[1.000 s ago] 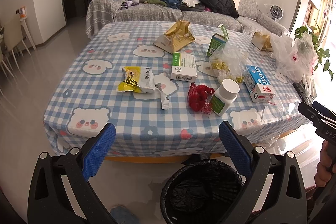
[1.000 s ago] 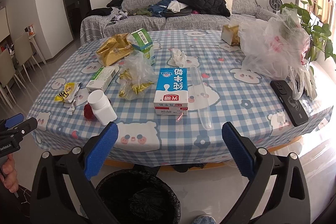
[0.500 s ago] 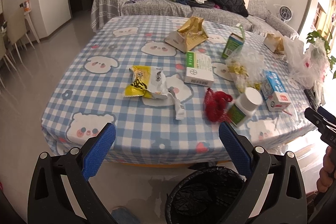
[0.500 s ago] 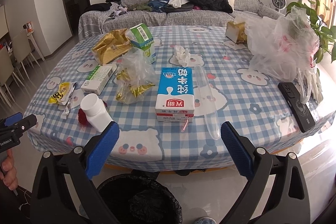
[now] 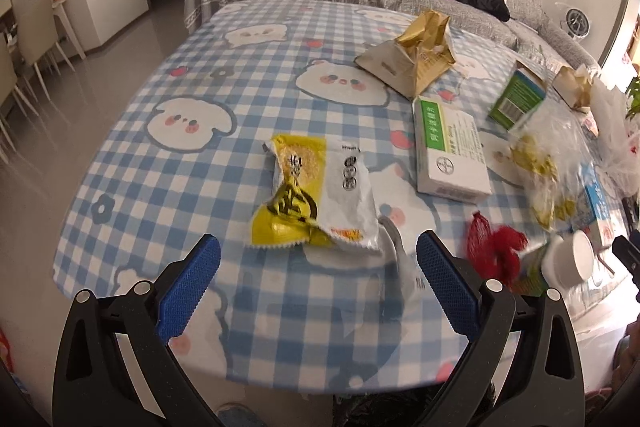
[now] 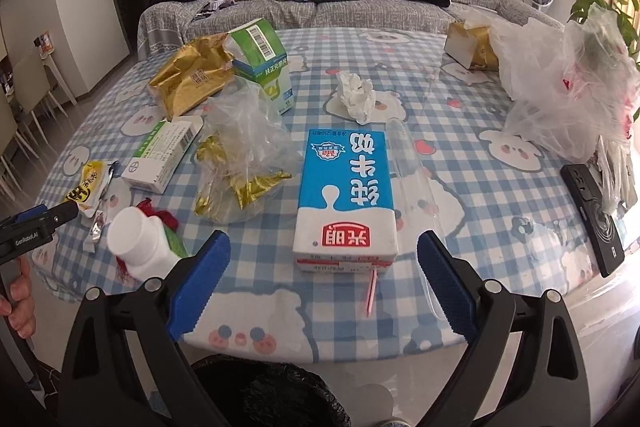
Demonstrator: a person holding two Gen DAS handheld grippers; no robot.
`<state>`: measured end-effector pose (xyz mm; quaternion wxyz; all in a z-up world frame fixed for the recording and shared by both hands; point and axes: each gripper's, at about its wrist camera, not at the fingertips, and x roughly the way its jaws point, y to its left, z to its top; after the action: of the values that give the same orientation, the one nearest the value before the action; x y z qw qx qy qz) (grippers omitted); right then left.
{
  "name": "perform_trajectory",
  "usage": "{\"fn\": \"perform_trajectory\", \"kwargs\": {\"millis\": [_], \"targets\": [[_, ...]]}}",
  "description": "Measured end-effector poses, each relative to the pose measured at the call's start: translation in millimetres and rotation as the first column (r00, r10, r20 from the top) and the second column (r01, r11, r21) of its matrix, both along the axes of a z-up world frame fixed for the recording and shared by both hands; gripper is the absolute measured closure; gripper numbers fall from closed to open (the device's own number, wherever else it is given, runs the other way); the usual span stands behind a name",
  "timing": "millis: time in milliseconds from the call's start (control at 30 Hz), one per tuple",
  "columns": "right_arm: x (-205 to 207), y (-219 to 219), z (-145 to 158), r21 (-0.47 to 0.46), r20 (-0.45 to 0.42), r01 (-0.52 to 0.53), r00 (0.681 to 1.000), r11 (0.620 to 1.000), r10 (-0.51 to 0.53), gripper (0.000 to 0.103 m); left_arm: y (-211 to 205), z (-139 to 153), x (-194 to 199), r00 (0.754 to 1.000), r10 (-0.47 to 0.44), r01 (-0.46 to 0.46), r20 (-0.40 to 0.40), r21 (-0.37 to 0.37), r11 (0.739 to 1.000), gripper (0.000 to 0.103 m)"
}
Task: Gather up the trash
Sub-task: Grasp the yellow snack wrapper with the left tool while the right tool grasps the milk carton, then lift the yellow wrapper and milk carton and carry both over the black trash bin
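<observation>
Across the tabletop [image 5: 192,167], covered in a soft blue-and-white checked cloth printed with bears, the trash lies scattered. At twelve o'clock from the left gripper [image 5: 318,281], just beyond its ribbed blue pads, lies a crinkly yellow-and-silver snack wrapper [image 5: 316,195], flat and torn. The jaws stand wide apart and empty. At two o'clock sit a rectangular white-and-green medicine box [image 5: 448,147] and, further off, a crumpled gold foil bag [image 5: 420,55]. At three o'clock a red mesh net [image 5: 494,245] touches a round white plastic bottle [image 5: 566,259].

Only the right wrist view shows the whole blue-and-white milk carton [image 6: 346,195], a smooth cardboard block lying flat at twelve o'clock from the right gripper [image 6: 322,285], a pink straw at its near end. These jaws too gape wide with nothing between them. This view alone also shows a wadded white tissue [image 6: 356,97], a clear plastic bag of gold wrappers [image 6: 240,167] at eleven o'clock, a billowy translucent bag [image 6: 560,87] at two o'clock, a flat black phone [image 6: 596,215] at three o'clock, and the black-lined trash bin [image 6: 260,395] below the table edge
</observation>
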<state>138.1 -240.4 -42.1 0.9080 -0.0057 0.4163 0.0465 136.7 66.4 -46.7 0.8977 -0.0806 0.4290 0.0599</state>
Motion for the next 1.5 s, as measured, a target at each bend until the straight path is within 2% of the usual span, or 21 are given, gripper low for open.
{"fn": "perform_trajectory", "kwargs": {"millis": [333, 433, 667, 767, 967, 1200, 1367, 1500], "targets": [[26, -4, -20, -0.006, -0.038, 0.029, 0.999, 1.0, -0.029, 0.014, 8, -23, 41, 0.997, 0.021, -0.022, -0.077, -0.017, 1.0, 0.007], [30, -5, -22, -0.008, -0.046, 0.034, 0.998, 0.999, -0.034, 0.017, 8, -30, 49, 0.994, 0.03, -0.03, -0.105, 0.0, 1.0, 0.01], [38, -4, -28, -0.015, -0.07, 0.039, 0.997, 0.999, -0.04, 0.025, 6, -38, 57, 0.989, 0.032, -0.028, -0.145, 0.027, 0.999, 0.023], [40, -4, -30, -0.016, -0.08, 0.038, 0.996, 0.999, -0.039, 0.028, 3, -39, 59, 0.988, 0.04, -0.033, -0.15, 0.054, 0.998, 0.029], [40, -4, -33, -0.032, -0.089, 0.038, 0.995, 0.999, -0.041, 0.034, -2, -39, 60, 0.987, 0.029, -0.02, -0.156, 0.062, 0.998, 0.04], [43, -2, -39, -0.049, -0.115, 0.038, 0.992, 0.998, -0.044, 0.041, -3, -36, 56, 0.986, 0.023, -0.013, -0.162, 0.06, 0.998, 0.059], [43, -4, -40, -0.041, -0.115, 0.047, 0.992, 0.998, -0.051, 0.042, -2, -34, 53, 0.987, 0.016, -0.009, -0.158, 0.046, 0.999, 0.073], [42, -4, -39, -0.038, -0.113, 0.052, 0.992, 0.998, -0.056, 0.042, -2, -33, 52, 0.988, 0.01, -0.004, -0.155, 0.04, 0.999, 0.077]]}}
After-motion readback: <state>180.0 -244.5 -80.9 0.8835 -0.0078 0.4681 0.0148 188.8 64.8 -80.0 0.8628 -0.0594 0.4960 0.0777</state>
